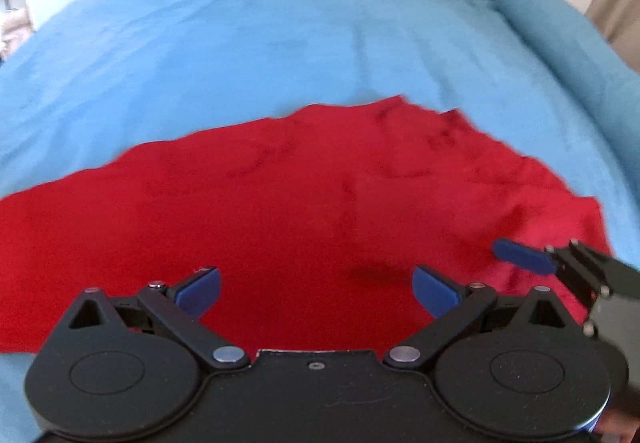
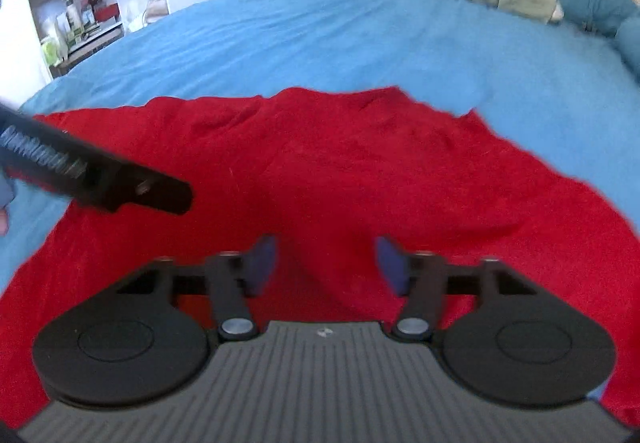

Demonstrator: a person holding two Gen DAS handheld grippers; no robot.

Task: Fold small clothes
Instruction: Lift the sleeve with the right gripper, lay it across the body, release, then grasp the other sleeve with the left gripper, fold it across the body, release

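Left claw [image 1: 316, 291] released | right claw [image 2: 326, 263] released | red garment [image 1: 280, 203] under both (on blue bedspread [image 1: 240, 43])

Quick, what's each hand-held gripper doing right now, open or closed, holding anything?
Left hand-held gripper: open, holding nothing, over the red garment.
Right hand-held gripper: open, holding nothing.

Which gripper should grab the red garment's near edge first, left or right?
Either, on this evidence: left gripper and right gripper both hover open over the red garment; its near edge is hidden under both.
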